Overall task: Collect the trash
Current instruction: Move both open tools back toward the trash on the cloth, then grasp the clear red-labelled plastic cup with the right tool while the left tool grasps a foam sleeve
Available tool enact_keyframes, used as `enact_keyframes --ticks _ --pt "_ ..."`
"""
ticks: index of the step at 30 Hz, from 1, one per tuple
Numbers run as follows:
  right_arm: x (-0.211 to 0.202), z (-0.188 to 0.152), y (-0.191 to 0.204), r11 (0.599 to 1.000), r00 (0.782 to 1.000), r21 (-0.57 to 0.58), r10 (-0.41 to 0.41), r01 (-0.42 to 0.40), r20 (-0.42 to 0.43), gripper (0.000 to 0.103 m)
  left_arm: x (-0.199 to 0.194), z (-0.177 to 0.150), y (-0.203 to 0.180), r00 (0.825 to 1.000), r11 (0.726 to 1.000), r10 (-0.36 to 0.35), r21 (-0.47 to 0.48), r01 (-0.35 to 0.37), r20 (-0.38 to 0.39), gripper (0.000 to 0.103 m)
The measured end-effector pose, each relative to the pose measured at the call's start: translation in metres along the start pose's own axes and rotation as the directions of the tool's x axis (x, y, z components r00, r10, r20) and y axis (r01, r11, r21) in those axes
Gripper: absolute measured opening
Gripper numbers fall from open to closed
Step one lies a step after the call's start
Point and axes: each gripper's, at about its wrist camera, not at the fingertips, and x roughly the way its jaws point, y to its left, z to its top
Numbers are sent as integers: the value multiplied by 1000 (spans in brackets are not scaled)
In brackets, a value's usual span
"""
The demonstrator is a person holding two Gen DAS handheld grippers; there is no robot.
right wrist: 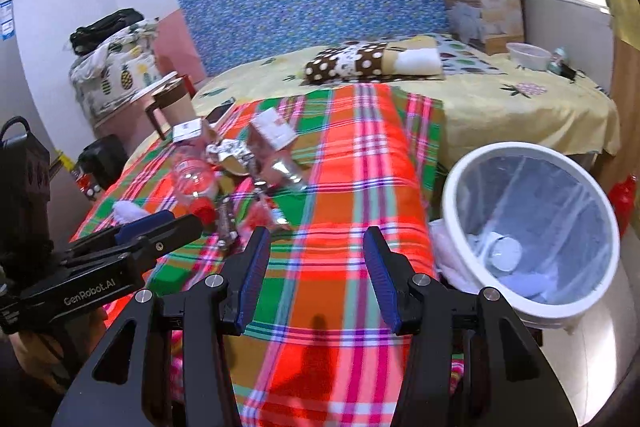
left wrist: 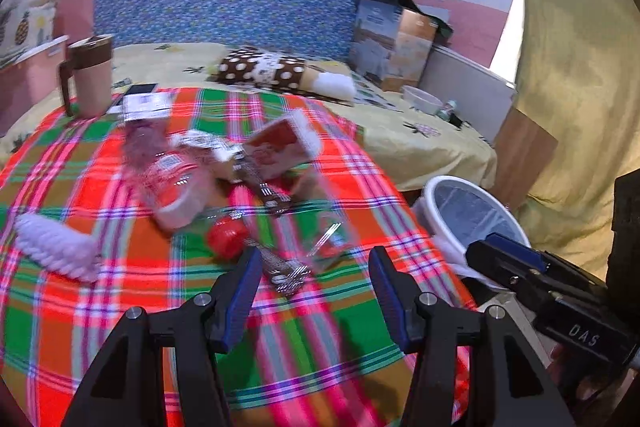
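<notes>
On the plaid cloth [left wrist: 132, 267] ahead of me the trash lies in a loose heap: a clear bottle [left wrist: 168, 183] on its side with a red cap [left wrist: 226, 237], a red-and-white packet [left wrist: 280, 147], a long foil wrapper [left wrist: 276, 263] and some crumpled silver foil [right wrist: 228, 153]. Much of it is blurred in my left view. My left gripper [left wrist: 312, 301] stands with its blue pads apart and nothing between them, just short of the wrapper's near end. My right gripper [right wrist: 316, 275] is likewise spread wide and empty, over bare cloth to the right of the heap. Each gripper shows at the edge of the other's view. Beside the bed's right edge I see the bin [right wrist: 528, 227], white-rimmed with a clear liner, a few pale scraps already lying at its bottom. A mug [left wrist: 90, 75] and a phone [left wrist: 140, 89] sit at the cloth's far left, and a white knitted thing [left wrist: 56, 247] lies near the left edge, apart from the trash.
</notes>
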Motion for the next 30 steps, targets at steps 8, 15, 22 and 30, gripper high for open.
enact_keyframes --ticks 8,15,22,30 --pt "18 1 17 999 998 -22 41 -42 -53 50 -17 -3 50 993 991 113 -69 -112 14 55" --pt "32 4 28 997 995 -36 59 -62 -79 50 -32 -3 105 967 955 252 -169 -244 32 55" --pt "47 10 28 998 994 -18 61 -63 -95 50 -36 -6 161 931 876 366 -335 -348 -9 56" --pt "65 12 28 999 990 -2 47 -48 -130 50 -10 -3 181 937 847 343 -408 -341 -72 56"
